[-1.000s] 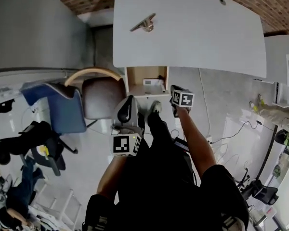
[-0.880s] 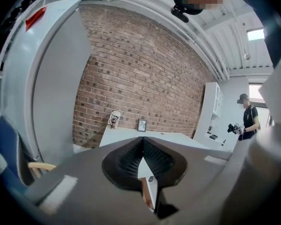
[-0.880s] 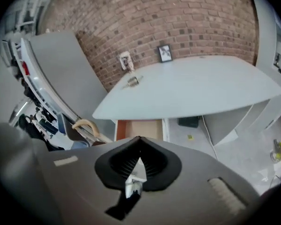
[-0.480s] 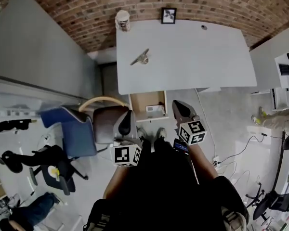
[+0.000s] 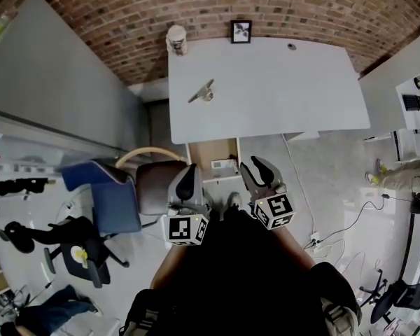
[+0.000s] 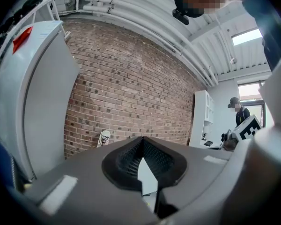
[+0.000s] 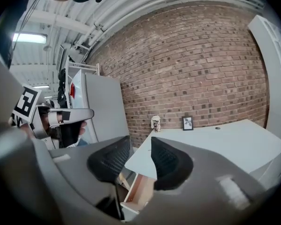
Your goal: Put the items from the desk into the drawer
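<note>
On the white desk (image 5: 266, 89) stand a patterned cup (image 5: 176, 39) and a small framed picture (image 5: 241, 31) at the back by the brick wall; a metal, stapler-like item (image 5: 203, 92) lies left of the middle. Under the desk's front edge the wooden drawer (image 5: 211, 151) is open, with a white item (image 5: 222, 164) inside. My left gripper (image 5: 187, 177) is shut and empty, held near my body left of the drawer. My right gripper (image 5: 255, 168) is open and empty, just right of the drawer. The right gripper view shows the cup (image 7: 155, 122), picture (image 7: 188, 122) and drawer (image 7: 136, 196).
A brown chair (image 5: 154, 184) and a blue chair (image 5: 105, 198) stand left of the drawer. A grey partition (image 5: 56, 82) runs along the left. Cables (image 5: 350, 215) lie on the floor at right. Another white desk (image 5: 406, 82) is at the far right.
My right gripper has drawn back from the open drawer toward my body and its jaws have parted. The head view has tilted up, bringing the desk's back edge into view.
</note>
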`<state>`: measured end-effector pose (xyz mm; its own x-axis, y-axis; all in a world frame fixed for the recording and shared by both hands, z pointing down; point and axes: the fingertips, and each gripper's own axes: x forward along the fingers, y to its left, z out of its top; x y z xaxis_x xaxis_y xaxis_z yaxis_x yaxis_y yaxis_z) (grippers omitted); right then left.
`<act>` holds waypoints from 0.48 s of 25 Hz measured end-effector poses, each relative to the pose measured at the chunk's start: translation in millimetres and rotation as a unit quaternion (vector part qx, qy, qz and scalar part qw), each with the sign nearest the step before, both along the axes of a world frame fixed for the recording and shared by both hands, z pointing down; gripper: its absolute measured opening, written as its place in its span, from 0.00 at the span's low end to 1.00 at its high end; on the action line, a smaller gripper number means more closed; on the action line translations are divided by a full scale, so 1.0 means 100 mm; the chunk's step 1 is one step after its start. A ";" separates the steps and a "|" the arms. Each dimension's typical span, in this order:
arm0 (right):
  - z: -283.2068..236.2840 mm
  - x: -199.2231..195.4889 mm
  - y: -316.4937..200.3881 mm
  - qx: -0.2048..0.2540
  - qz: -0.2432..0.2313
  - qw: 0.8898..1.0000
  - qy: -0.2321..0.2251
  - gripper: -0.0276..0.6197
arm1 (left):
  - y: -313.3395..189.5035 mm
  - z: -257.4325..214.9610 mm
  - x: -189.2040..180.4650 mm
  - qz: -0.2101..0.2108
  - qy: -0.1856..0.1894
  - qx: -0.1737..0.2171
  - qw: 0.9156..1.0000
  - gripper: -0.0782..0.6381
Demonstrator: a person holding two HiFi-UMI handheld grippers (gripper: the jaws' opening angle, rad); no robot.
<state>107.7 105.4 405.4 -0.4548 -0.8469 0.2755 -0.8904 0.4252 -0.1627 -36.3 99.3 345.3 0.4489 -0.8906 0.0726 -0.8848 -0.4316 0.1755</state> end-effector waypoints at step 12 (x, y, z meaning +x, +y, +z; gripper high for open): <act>0.09 0.28 0.03 0.000 -0.030 1.000 0.002 0.27 | 0.14 -0.07 0.27 -0.034 -0.006 0.012 0.999 0.14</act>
